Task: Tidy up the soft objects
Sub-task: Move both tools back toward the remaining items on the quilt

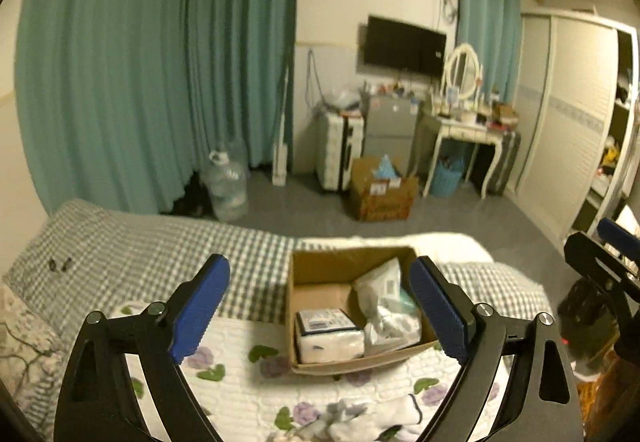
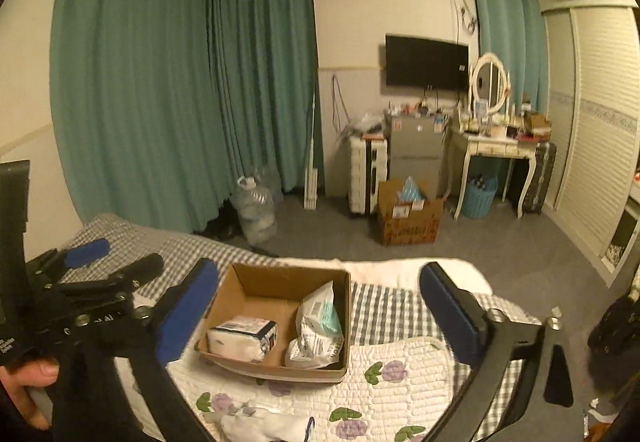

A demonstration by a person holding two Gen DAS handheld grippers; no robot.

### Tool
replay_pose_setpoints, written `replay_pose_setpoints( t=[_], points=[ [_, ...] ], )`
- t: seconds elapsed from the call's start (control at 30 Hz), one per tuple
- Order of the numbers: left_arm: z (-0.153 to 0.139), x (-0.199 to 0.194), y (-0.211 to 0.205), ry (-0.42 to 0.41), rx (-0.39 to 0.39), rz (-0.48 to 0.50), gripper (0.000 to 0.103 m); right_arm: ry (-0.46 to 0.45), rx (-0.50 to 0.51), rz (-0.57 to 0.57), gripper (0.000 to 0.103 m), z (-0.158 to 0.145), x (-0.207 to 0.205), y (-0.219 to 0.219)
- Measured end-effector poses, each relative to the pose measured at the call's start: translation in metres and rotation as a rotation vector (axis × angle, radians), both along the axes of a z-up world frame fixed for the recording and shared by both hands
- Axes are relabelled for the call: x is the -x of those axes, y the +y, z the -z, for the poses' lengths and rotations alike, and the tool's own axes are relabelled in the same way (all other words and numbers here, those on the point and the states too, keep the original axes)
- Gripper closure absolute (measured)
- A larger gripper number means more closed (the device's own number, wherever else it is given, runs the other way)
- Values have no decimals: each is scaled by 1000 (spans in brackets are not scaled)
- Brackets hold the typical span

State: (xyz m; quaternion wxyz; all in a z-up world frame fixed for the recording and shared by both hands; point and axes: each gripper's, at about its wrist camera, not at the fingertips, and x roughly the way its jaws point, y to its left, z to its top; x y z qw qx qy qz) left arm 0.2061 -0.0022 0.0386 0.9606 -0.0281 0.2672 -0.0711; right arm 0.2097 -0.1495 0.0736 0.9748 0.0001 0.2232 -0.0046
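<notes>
Now both grippers, left gripper (image 1: 320,306) & right gripper (image 2: 320,310), gape wide, nothing held, above the box (image 2: 256,284) w/ two packs inside. Next: drop low onto the white socks (image 1: 372,418) on the bed (image 2: 400,374), pinch mid-bundle, lift clear before swinging over the box.

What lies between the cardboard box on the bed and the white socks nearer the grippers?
Only bare floral quilt separates the cardboard box from the white socks; the right wrist view shows it best.

Only "COTTON" is read, printed on the white plastic pouch (image 2: 316,338) in the cardboard box (image 2: 280,274); other labels are blurred.
</notes>
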Motion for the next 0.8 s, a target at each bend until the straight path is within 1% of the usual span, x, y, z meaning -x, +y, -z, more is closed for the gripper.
replay_pose_setpoints(
  t=[0.13, 0.2, 0.27, 0.37, 0.47, 0.6, 0.73, 0.8],
  points=[
    [-20, 29, 9, -31, 16, -3, 10, -47, 38, 1, 0, -25, 36, 9],
    [-29, 44, 16, -53, 13, -21, 10, -78, 58, -5, 0, -36, 54, 15],
    [-35, 57, 20, -76, 6, -48, 10, -111, 71, -14, 0, -49, 75, 21],
    [-43, 75, 27, -101, -1, -55, 10, -153, 90, 0, 0, -62, 102, 26],
    [-46, 91, 31, -108, -21, -56, 10, -191, 100, 18, 0, -75, 127, 32],
    [-45, 108, 38, -133, -27, -64, 10, -190, 133, 6, 0, -82, 149, 41],
    [-39, 118, 44, -138, -3, -61, 10, -199, 174, 16, 0, -79, 169, 53],
    [-35, 121, 46, -140, 2, -53, 10, -187, 170, 9, 0, -76, 173, 55]
  ],
)
